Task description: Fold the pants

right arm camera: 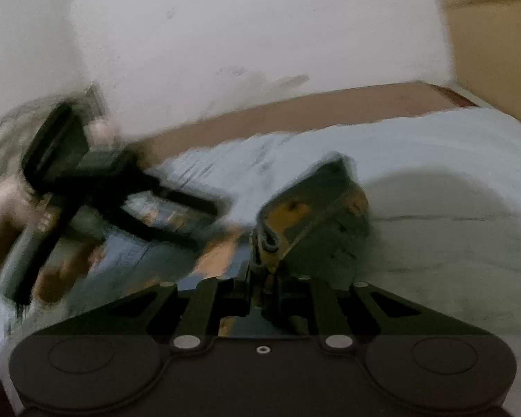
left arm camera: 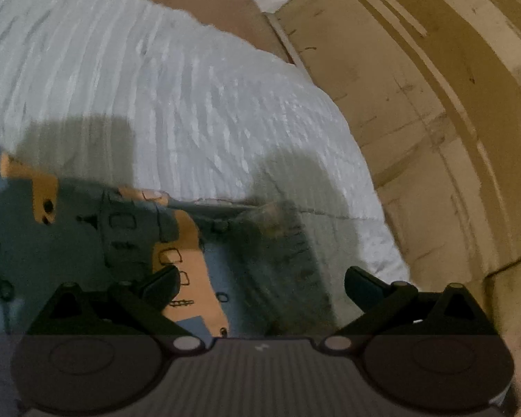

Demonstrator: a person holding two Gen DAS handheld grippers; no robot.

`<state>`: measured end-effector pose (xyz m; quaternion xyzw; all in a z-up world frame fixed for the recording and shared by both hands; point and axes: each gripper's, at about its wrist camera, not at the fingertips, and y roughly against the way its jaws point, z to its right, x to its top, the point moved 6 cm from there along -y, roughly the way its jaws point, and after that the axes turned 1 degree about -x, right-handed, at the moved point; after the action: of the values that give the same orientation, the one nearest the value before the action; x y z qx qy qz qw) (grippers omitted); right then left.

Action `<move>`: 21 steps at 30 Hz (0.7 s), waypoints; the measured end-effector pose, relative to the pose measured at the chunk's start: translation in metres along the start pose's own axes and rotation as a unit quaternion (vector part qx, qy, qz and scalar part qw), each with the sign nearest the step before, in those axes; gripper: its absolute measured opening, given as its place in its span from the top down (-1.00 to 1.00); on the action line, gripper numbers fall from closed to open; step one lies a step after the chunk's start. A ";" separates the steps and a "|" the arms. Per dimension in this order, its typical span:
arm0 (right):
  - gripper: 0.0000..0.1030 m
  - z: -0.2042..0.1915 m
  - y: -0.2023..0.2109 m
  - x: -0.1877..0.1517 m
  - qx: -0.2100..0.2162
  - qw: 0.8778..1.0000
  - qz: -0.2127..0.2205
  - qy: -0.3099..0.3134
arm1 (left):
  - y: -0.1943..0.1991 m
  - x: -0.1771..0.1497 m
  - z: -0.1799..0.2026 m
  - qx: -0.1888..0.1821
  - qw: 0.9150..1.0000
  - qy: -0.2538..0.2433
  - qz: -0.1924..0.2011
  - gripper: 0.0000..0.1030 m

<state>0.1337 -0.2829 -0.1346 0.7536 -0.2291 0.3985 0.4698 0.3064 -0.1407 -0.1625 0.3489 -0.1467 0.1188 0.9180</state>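
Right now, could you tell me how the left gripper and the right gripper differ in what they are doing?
The left gripper is open, with a wide gap between its fingers, while the right gripper is shut. The left gripper holds nothing and hangs above the pants; the right gripper pinches a raised edge of the pants. Both are black and work over the pale blue bedsheet.

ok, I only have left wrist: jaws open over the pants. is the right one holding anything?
Observer: Yes. The right gripper is shut on a fold of the pants, which stands up off the sheet.
Operator: Where's that relative to mine?
Observer: In the right wrist view your left gripper is to the left of that pinched fold. It is motion-blurred and sits over the flatter part of the pants.
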 end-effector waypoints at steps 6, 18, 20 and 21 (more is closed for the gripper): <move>0.73 -0.028 -0.016 -0.020 0.000 0.999 -0.025 0.046 | -0.005 0.000 -0.004 0.013 1.000 0.005 -0.002 -0.99; 0.73 -0.008 0.018 -0.006 0.043 0.993 0.042 -0.098 | -0.032 -0.003 0.024 -0.041 0.999 0.012 -0.024 -0.86; 0.72 -0.011 0.018 -0.007 0.044 0.994 0.037 -0.096 | -0.035 -0.004 0.028 -0.032 0.999 0.003 -0.025 -0.71; 0.71 -0.012 0.018 -0.006 0.044 0.994 0.035 -0.094 | -0.036 -0.004 0.029 -0.025 0.999 -0.004 -0.021 -0.67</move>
<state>0.1125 -0.2810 -0.1275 0.7993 -0.2804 0.3523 0.3980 0.3087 -0.1870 -0.1645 0.3294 -0.1460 0.0939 0.9281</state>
